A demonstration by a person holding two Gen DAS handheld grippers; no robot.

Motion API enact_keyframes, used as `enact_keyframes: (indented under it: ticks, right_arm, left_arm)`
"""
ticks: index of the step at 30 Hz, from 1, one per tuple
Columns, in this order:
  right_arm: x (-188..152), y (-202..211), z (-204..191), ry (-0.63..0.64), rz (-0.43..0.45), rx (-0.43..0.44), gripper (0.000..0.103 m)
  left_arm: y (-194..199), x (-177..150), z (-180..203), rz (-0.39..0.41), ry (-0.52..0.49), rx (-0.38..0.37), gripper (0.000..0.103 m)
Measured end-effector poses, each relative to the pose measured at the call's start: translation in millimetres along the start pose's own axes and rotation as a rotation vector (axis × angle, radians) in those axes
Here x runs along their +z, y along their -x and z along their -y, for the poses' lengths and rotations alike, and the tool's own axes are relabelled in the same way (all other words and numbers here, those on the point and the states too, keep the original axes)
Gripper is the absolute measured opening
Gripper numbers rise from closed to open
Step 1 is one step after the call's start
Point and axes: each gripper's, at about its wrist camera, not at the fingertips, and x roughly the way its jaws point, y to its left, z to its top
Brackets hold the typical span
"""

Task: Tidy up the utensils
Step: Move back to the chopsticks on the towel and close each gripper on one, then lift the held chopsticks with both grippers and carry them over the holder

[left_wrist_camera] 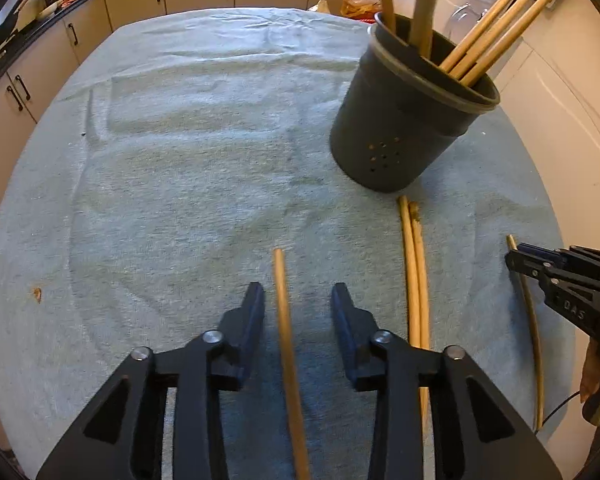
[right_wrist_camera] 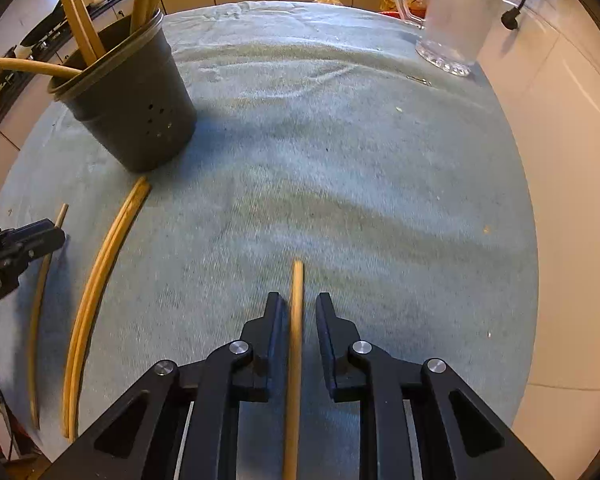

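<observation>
- Landmark: dark perforated utensil holder (left_wrist_camera: 404, 120), upright on the blue-green cloth (left_wrist_camera: 200, 140), already holding several wooden chopsticks (left_wrist_camera: 496, 40).
- Left gripper (left_wrist_camera: 298, 296): jaws apart, straddling one loose chopstick (left_wrist_camera: 285, 320) that lies on the cloth well in front of the holder; clear gaps either side, pads not touching.
- Right gripper (right_wrist_camera: 298, 304): jaws narrowly apart around another chopstick (right_wrist_camera: 297, 320), in front of the holder and to its right; small gaps visible, no grip yet.
- Remaining stock: a pair of chopsticks (left_wrist_camera: 414, 272) just in front of the holder's base.
- Risk: thin round sticks may roll or pivot out if pinched off-centre.
- Risk: closing too low could snag the cloth.
- Risk: a long stick swung carelessly could tip the holder.
</observation>
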Motion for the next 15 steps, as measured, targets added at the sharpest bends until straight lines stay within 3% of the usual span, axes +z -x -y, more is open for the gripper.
enact_keyframes:
  ticks: [1,2,3,4,9,15]
  right_arm:
    - [1,0,0,-0.002,0.005,0.002,0.015]
    - [1,0,-1,-0.001,0.010,0.002,0.008]
    - [1,0,-1,0.002,0.019,-0.001,0.007]
    - [0,1,-1,-0.002,0.026,-0.003,0.006]
    - [-7,16,0,-0.053,0.102,0.029,0.006]
    - [-21,86,7,-0.074,0.332,0.068,0.006]
  left_arm:
    - [0,-1,2,0.008,-0.012,0.008,0.033]
    - [0,-2,4,0.020,-0.026,0.021,0.015]
    - [1,-5,5,0.023,-0.031,0.024,0.007]
    - [2,-6,5,0.029,-0.025,0.009,0.005]
    - [31,-11,3,0.113,-0.005,-0.014,0.005]
    - [107,-26,8,0.302,-0.018,-0.053,0.005]
